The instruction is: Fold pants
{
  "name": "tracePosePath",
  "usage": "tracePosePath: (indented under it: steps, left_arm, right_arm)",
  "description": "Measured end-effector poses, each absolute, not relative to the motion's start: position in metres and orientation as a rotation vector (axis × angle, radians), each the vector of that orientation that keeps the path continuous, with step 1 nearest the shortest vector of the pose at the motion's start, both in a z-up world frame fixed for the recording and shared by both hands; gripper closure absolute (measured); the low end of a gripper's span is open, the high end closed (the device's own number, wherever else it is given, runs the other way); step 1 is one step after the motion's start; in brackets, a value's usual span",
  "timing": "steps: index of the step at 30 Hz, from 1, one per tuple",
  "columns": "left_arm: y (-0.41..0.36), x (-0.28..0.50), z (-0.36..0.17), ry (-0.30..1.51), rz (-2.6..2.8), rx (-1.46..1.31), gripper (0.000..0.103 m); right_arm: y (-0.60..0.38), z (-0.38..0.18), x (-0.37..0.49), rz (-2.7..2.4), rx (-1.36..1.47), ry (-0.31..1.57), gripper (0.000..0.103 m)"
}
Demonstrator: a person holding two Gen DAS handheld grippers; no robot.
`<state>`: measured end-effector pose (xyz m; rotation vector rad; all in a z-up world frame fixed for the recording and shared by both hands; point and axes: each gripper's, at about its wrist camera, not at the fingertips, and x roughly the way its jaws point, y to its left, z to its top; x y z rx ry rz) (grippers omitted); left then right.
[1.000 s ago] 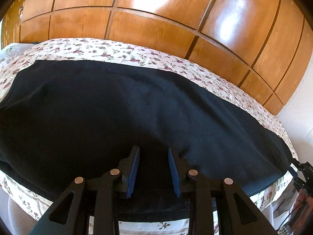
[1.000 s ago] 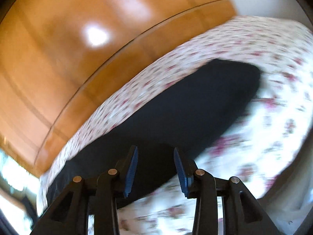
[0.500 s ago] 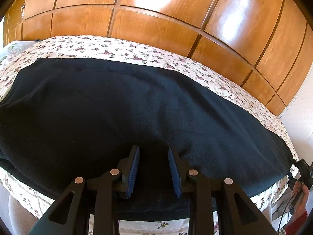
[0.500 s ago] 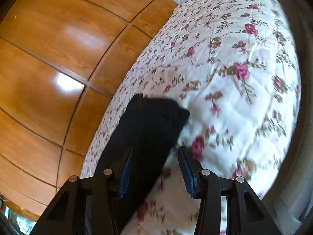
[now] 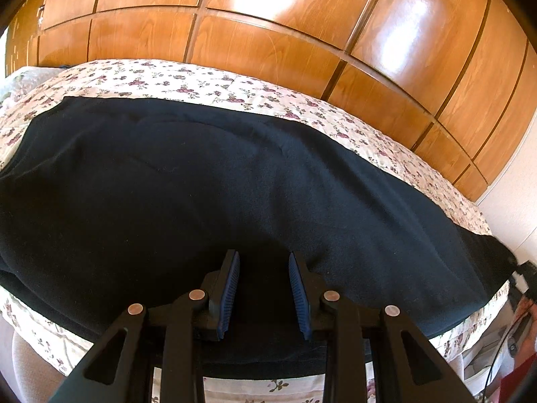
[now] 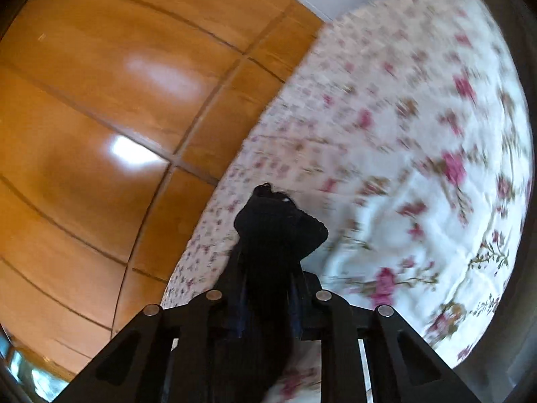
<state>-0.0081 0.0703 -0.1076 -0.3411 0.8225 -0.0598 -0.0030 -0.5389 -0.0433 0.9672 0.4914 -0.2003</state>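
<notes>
While the black fleece pants (image 5: pixel 235 184) lie spread on the floral quilted bed (image 5: pixel 201 84), left gripper (image 5: pixel 264 288) hovers over their near edge, fingers apart. Right gripper (image 6: pixel 268 305) fingers are clamped on a bunched pant end (image 6: pixel 278 225). Likely step: lifting the leg end; next, carry it across toward the waist.
</notes>
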Motion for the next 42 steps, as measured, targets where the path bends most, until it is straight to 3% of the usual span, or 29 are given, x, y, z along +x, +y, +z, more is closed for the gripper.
tracePosePath:
  steps: [11, 20, 29, 42]
  left_arm:
    - [0.074, -0.008, -0.108, 0.819, -0.088, -0.348, 0.072]
    - [0.078, -0.003, -0.103, 0.845, -0.103, -0.365, 0.070]
    - [0.089, -0.018, -0.094, 0.815, -0.103, -0.424, 0.066]
    - [0.105, -0.033, -0.086, 0.762, -0.126, -0.502, 0.066]
  right_arm:
    - [-0.440, 0.067, 0.010, -0.113, 0.675, 0.426, 0.083]
    - [-0.352, 0.100, 0.027, 0.035, 0.533, 0.422, 0.082]
    - [-0.256, 0.090, 0.047, 0.239, 0.410, 0.500, 0.082]
    - [-0.156, -0.004, 0.060, 0.384, 0.266, 0.776, 0.082]
